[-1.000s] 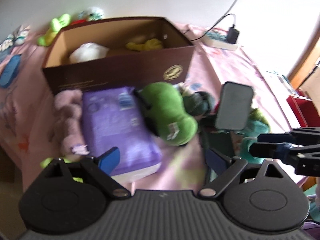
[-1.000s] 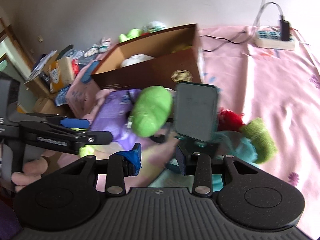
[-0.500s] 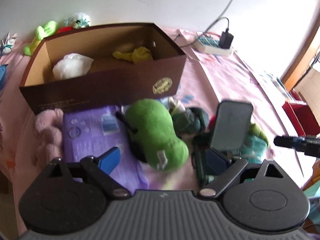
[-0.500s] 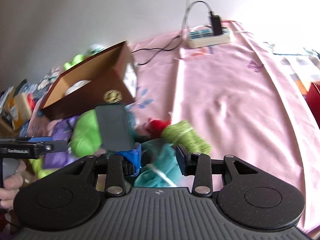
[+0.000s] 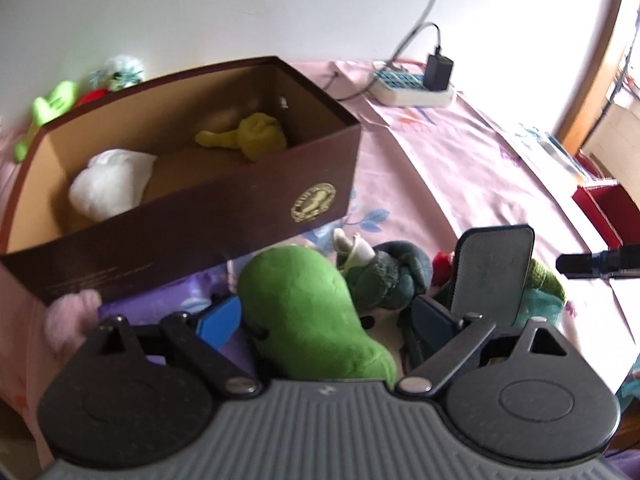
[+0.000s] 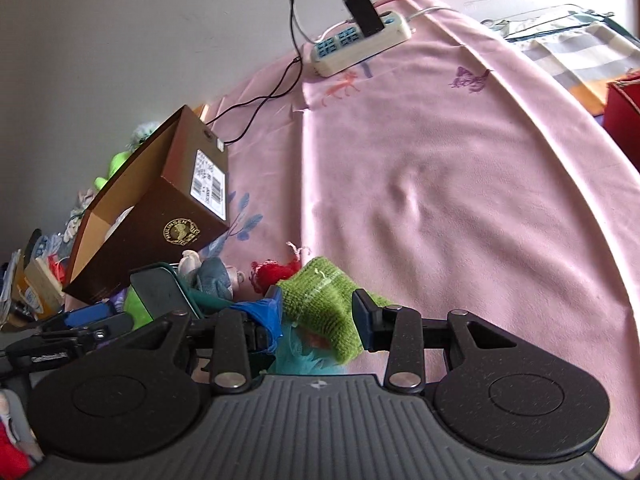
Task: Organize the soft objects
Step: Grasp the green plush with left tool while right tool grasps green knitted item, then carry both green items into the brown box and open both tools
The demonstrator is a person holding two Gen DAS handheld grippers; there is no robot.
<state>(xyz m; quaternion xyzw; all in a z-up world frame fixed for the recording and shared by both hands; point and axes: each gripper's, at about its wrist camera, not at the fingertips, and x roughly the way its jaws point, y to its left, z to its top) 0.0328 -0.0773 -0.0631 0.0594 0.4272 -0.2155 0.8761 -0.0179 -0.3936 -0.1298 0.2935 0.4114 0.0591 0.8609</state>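
A brown cardboard box stands on the pink bedsheet; it holds a white plush and a yellow-green plush. In front of it lies a big green plush, between the fingers of my open left gripper. A dark teal plush lies to its right. In the right wrist view, my open right gripper straddles a green knitted item lying on a teal knitted piece. A red yarn toy lies just beyond. The box also shows there.
A phone on a stand is upright right of the dark teal plush. A purple packet and pink plush lie at the left. A power strip with charger is at the far wall. Green toys lie behind the box.
My left gripper has moved forward and low around the big green plush. My right gripper has swung right and down over the green knitted item.
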